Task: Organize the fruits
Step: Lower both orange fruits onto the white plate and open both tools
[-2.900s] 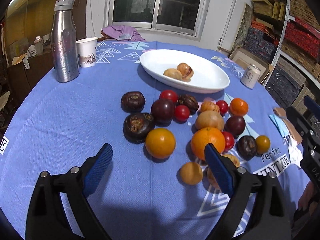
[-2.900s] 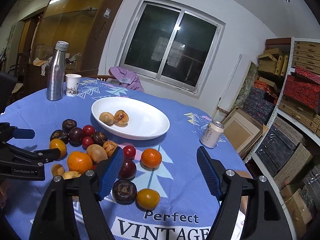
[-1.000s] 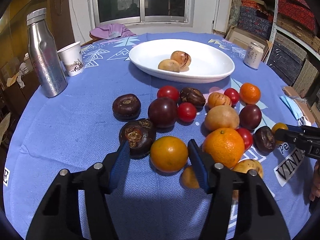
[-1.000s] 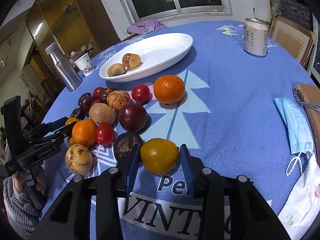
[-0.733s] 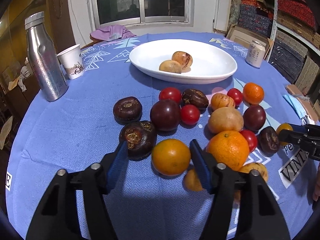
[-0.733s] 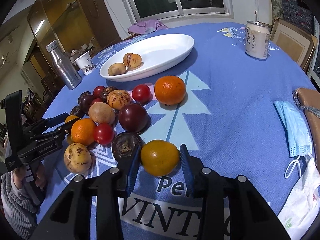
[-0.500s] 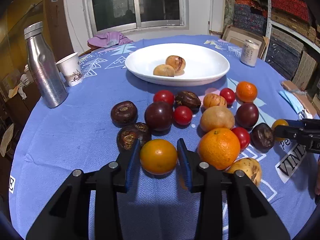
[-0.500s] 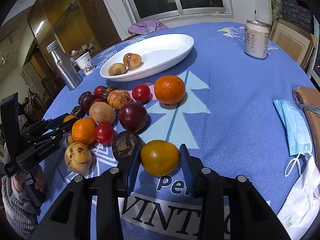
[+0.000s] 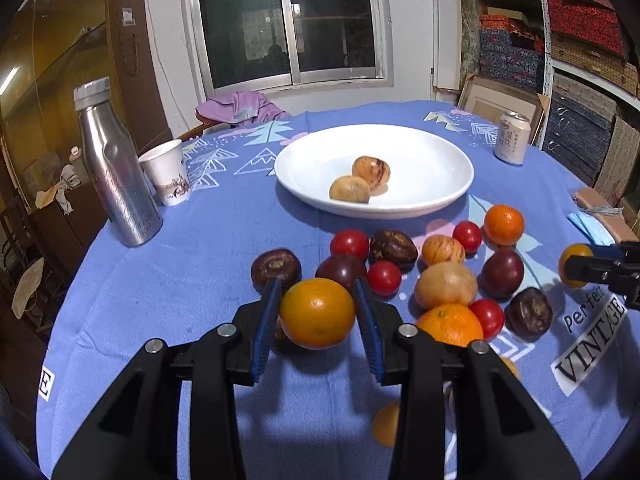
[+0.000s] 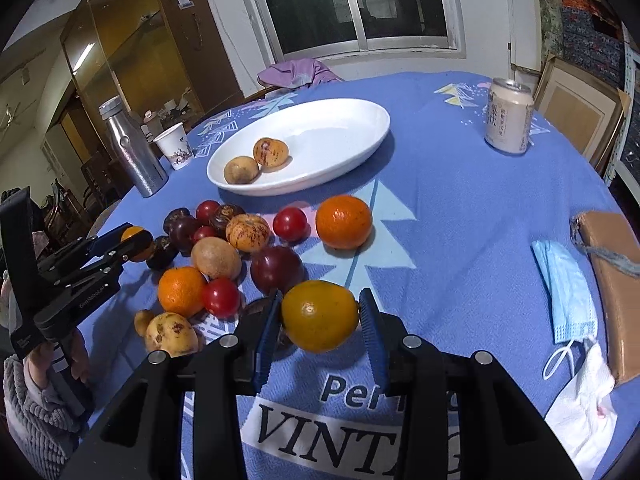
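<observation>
The round table under its blue printed cloth [image 9: 208, 240] is filling both views, and at twelve o'clock on it the big white oval ceramic dish [image 9: 432, 160] is sitting with two tan speckled fruits [image 9: 360, 180] already inside. Between the dish and the cameras, a loose cluster of dark purple, red and orange fruits [image 10: 240, 248] is crowding the middle of the cloth. At ten o'clock a dented steel bottle [image 9: 114, 172] and a white paper cup [image 9: 168, 176] are standing just beside each other; at two o'clock, a pale drinks can [image 10: 508, 118].

Now the action: the left gripper [image 9: 316, 312] is clamping its blue pads on a round orange citrus fruit [image 9: 317, 314], and the right gripper [image 10: 319, 318] is squeezing a yellow-orange citrus fruit [image 10: 320, 316], fingers narrowed to each fruit's width. Both fruits seem to be riding just clear of the cloth, at six o'clock of the cluster.

So the pick-up step looks done on both sides. The next move is calling for a carry over the cluster toward twelve o'clock, lowering each fruit onto bare dish floor, then releasing gently, because round fruit is liable to roll.
</observation>
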A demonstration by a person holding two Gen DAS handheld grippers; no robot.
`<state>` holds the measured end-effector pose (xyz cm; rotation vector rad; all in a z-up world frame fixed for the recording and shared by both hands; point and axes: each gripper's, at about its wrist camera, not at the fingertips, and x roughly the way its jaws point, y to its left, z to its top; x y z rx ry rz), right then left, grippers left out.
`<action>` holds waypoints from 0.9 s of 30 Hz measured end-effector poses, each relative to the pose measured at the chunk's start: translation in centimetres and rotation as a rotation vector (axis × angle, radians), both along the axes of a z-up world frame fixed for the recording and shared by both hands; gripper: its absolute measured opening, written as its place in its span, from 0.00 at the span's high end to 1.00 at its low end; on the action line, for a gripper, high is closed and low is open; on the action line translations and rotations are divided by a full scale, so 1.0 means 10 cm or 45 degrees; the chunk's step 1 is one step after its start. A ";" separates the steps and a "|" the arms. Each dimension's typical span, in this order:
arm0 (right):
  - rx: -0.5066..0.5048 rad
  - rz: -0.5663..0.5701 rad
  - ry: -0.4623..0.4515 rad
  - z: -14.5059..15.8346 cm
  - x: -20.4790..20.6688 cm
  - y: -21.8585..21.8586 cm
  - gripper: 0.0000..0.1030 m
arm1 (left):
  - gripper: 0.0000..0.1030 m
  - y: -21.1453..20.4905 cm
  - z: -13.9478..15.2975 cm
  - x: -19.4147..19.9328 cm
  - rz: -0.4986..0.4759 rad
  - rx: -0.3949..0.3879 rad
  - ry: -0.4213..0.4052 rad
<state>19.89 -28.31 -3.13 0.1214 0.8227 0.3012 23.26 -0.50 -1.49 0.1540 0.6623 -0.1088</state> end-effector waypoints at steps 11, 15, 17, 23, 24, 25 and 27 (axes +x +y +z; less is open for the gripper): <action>0.010 -0.002 -0.073 0.44 0.79 0.25 0.61 | 0.64 -0.21 0.32 0.66 -0.011 0.014 -0.044; -0.020 -0.013 -0.048 0.34 1.16 0.40 0.61 | 0.64 -0.29 0.29 1.03 -0.007 0.007 -0.020; -0.043 -0.029 -0.039 0.27 1.32 0.45 0.61 | 0.64 -0.30 0.27 1.21 0.001 -0.027 0.003; -0.104 -0.034 -0.036 0.12 1.51 0.54 0.61 | 0.63 -0.32 0.10 1.61 0.010 -0.056 0.054; -0.111 -0.030 -0.038 0.10 1.52 0.54 0.61 | 0.63 -0.31 0.09 1.63 0.010 -0.060 0.061; -0.113 -0.026 -0.037 0.09 1.54 0.55 0.61 | 0.62 -0.30 0.07 1.65 0.007 -0.078 0.069; -0.117 -0.015 -0.019 0.04 1.57 0.56 0.60 | 0.51 -0.28 0.05 1.67 -0.002 -0.102 0.088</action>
